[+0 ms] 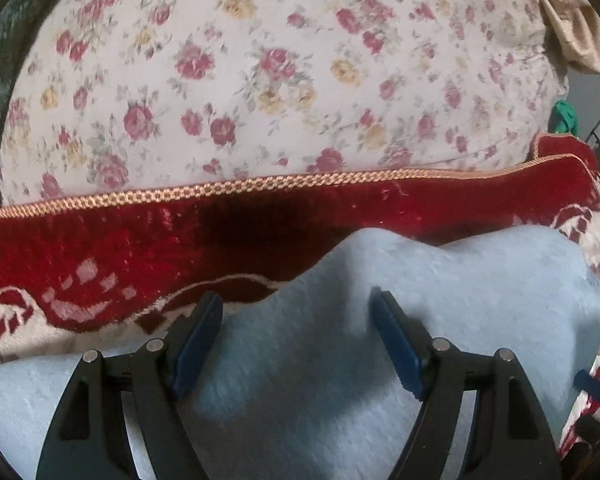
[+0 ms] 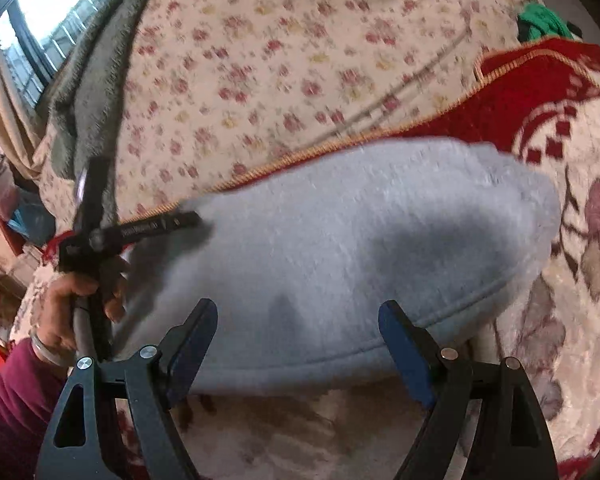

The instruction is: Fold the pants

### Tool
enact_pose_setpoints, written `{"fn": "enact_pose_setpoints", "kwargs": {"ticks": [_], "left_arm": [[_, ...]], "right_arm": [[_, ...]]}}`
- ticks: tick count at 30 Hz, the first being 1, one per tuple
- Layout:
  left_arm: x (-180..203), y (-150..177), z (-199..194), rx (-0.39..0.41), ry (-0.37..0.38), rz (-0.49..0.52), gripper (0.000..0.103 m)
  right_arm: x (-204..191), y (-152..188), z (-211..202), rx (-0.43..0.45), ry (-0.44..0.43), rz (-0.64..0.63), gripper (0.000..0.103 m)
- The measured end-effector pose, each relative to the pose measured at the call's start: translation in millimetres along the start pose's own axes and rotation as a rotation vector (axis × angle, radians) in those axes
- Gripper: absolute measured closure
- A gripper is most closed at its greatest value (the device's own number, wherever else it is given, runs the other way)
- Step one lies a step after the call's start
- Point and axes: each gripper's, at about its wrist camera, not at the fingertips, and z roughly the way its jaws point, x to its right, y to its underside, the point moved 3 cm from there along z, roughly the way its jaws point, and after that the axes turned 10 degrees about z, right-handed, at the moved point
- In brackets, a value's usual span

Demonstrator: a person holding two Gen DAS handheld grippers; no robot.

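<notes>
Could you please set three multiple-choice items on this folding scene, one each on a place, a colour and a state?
1. What do the pants lie on?
A. a red-and-cream patterned blanket
B. a wooden floor
C. a glass table

2. What colour are the pants?
A. black
B. light blue
C. green

3. How do the right gripper jaws stand?
A. shut on the pants
B. shut on nothing
C. open, gripping nothing

Answers: 1 A, the blanket shows all round the fabric; 2 B, pale blue in both views; 3 C, the blue pads stand wide apart above the hem.
</notes>
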Motion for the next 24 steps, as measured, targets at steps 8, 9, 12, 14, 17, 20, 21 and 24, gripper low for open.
{"fn": "enact_pose_setpoints", "kwargs": {"ticks": [8,9,12,14,17,20,21,24], "left_arm": [[-3,7,-11,0.007,0.010,-0.024,0.026],[-5,9,-16,0.005,0.020,-0.037,0.026],[-12,20,-35,0.016,0.061,-0.084,0.015],[-18,31,-51,0.035,0.087,-0.115,0.013],[-28,49,-76,0.053,0.113,-0.162,0.012],[-41,75,-102,0.067,0.122,-0.214,0.008],[-47,85,-110,0.069,0.130,-0.239,0.008],[-69,121,-127,0.058,0.131,-0.327,0.005]], "right_arm": [[2,1,-11,-0.004,-0.061,0.032,0.017],[4,1,-15,-0.008,-0.076,0.052,0.017],[13,4,-28,0.009,-0.077,0.099,0.016],[24,7,-38,0.022,-0.076,0.137,0.012],[44,10,-44,0.023,-0.099,0.225,0.009],[59,10,-39,0.005,-0.162,0.324,0.009],[65,11,-35,0.005,-0.188,0.365,0.008],[74,9,-27,0.014,-0.252,0.452,0.007]]}}
